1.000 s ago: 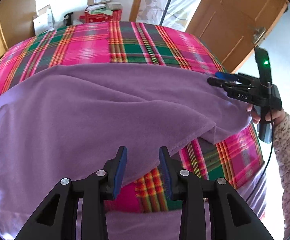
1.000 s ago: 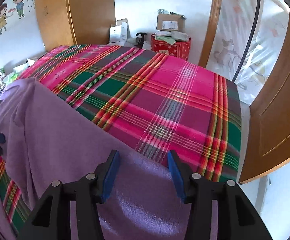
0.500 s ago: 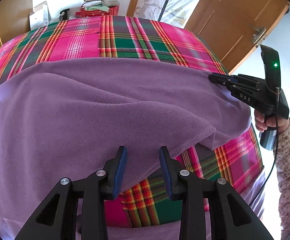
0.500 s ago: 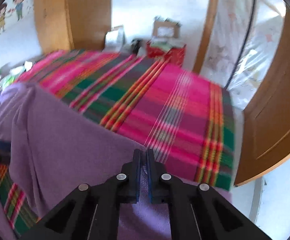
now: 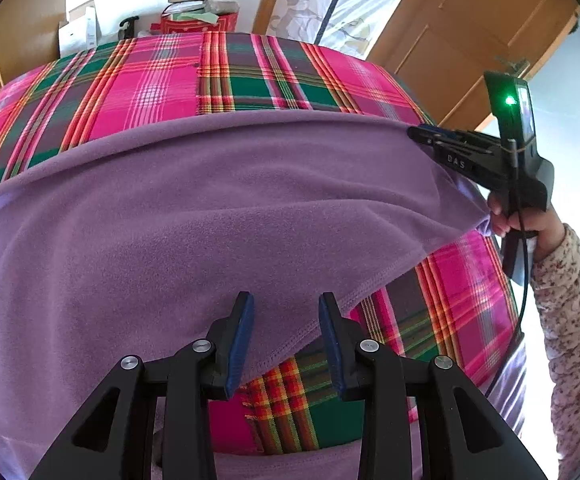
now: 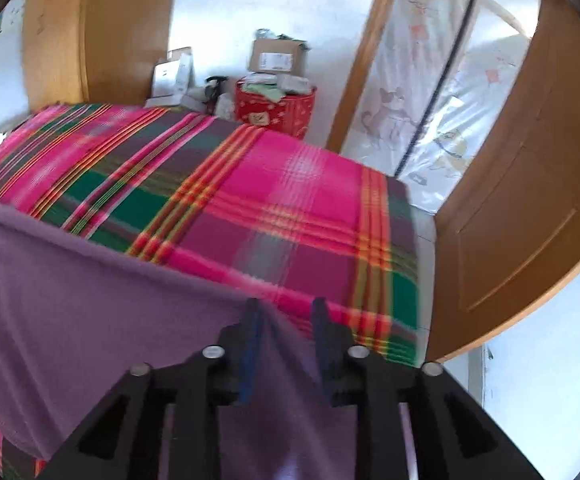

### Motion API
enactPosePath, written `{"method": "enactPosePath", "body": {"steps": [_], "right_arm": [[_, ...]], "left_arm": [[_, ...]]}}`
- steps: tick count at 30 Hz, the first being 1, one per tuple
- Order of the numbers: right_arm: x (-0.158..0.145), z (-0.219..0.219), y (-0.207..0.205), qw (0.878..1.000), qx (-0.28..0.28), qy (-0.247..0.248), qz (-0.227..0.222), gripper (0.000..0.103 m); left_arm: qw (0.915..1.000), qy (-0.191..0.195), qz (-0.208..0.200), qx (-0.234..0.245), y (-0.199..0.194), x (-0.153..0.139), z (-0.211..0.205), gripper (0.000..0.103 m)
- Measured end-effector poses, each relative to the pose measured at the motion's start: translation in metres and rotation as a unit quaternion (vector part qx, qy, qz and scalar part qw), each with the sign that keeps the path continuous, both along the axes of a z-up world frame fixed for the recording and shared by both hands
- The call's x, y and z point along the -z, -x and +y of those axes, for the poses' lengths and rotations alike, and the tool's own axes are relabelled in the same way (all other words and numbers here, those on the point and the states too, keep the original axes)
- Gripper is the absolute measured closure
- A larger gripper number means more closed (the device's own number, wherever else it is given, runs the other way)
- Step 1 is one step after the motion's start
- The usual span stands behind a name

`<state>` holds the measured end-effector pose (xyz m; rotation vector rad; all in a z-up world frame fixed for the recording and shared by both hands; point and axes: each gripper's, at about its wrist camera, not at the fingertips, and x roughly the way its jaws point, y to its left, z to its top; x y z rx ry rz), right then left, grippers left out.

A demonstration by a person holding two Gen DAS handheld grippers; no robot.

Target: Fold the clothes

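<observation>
The left claw (image 5: 286,336) hangs low over the near edge of the bed, its two blue-padded fingers (image 5: 240,336) standing apart with nothing pinched. The stitched hem of the soft purple fleece garment (image 5: 210,220) runs across the gap between them, lying on the bed below the pads rather than caught by them. Beneath that hem the bed's bright plaid cover (image 5: 150,84), pink, green and red, shows through.

The fleece garment is spread wide over the near half of the bed, gently rumpled, its far edge running in a long line from left to right. At the right end of that line the right claw (image 5: 420,134) meets the cloth, held by a hand (image 5: 530,224) in a speckled knit sleeve (image 5: 570,320), a green light glowing on the claw's body. From its own camera the right claw (image 6: 286,340) has its jaws partly apart, having just been opening after a pinch; a raised fold of the purple fleece (image 6: 90,320) stands between the fingers and leans against the left-hand one, though the blur makes it hard to say whether the pads press on it.

Beyond the fleece the bare plaid cover stretches to the far side of the bed. Past it, against the white wall, stand a red patterned tub (image 6: 276,110) stuffed with papers, a brown cardboard box (image 6: 276,56) on top, and small white cartons (image 6: 174,76). To the right a wooden door (image 6: 530,200) stands ajar.
</observation>
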<state>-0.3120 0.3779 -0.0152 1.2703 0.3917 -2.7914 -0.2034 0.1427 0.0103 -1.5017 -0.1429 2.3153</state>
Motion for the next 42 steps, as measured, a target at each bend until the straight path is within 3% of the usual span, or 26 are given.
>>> {"method": "enactPosePath", "body": {"steps": [4,6,11,14,16,23,26,28,29,35,40,42], "right_arm": [[-0.02,0.048,-0.015,0.995,0.04,0.087,0.002,0.075],[-0.022,0.073,-0.029,0.99,0.053,0.134,-0.011,0.069],[-0.004,0.119,-0.069,0.979,0.097,0.177,-0.031,0.063],[0.012,0.138,-0.081,0.965,0.111,0.232,-0.048,0.056],[0.02,0.147,-0.085,0.953,0.113,0.275,-0.058,0.056],[0.034,0.148,-0.077,0.927,0.111,0.351,-0.075,0.059],[0.028,0.142,-0.075,0.933,0.107,0.338,-0.064,0.075],[0.02,0.136,-0.074,0.946,0.105,0.304,-0.051,0.086],[0.015,0.132,-0.075,0.953,0.105,0.282,-0.043,0.098],[0.0,0.134,-0.065,0.963,0.141,0.23,-0.013,0.099],[0.004,0.114,-0.045,0.978,0.16,0.137,-0.009,0.097],[0.007,0.111,-0.039,0.978,0.18,0.105,-0.007,0.096]], "left_arm": [[1.0,0.006,0.001,0.003,-0.002,-0.001,-0.001,0.068],[1.0,0.007,0.001,0.006,-0.003,-0.001,-0.001,0.068],[1.0,0.001,-0.003,0.007,0.0,0.0,0.001,0.068],[0.9999,-0.005,-0.008,0.005,0.001,0.0,0.003,0.068],[0.9999,-0.004,-0.01,0.004,0.001,-0.001,0.006,0.068],[0.9999,0.001,-0.012,0.009,-0.003,-0.001,0.014,0.068],[0.9999,0.002,-0.013,0.008,-0.003,-0.001,0.016,0.068],[0.9999,0.002,-0.013,0.006,-0.003,0.0,0.017,0.068],[0.9999,0.003,-0.013,0.006,-0.003,0.0,0.018,0.068],[0.9999,-0.002,-0.012,0.008,-0.001,0.0,0.017,0.068],[0.9998,-0.011,-0.017,0.009,0.002,0.001,0.014,0.068],[0.9997,-0.012,-0.018,0.012,0.002,0.001,0.014,0.068]]}}
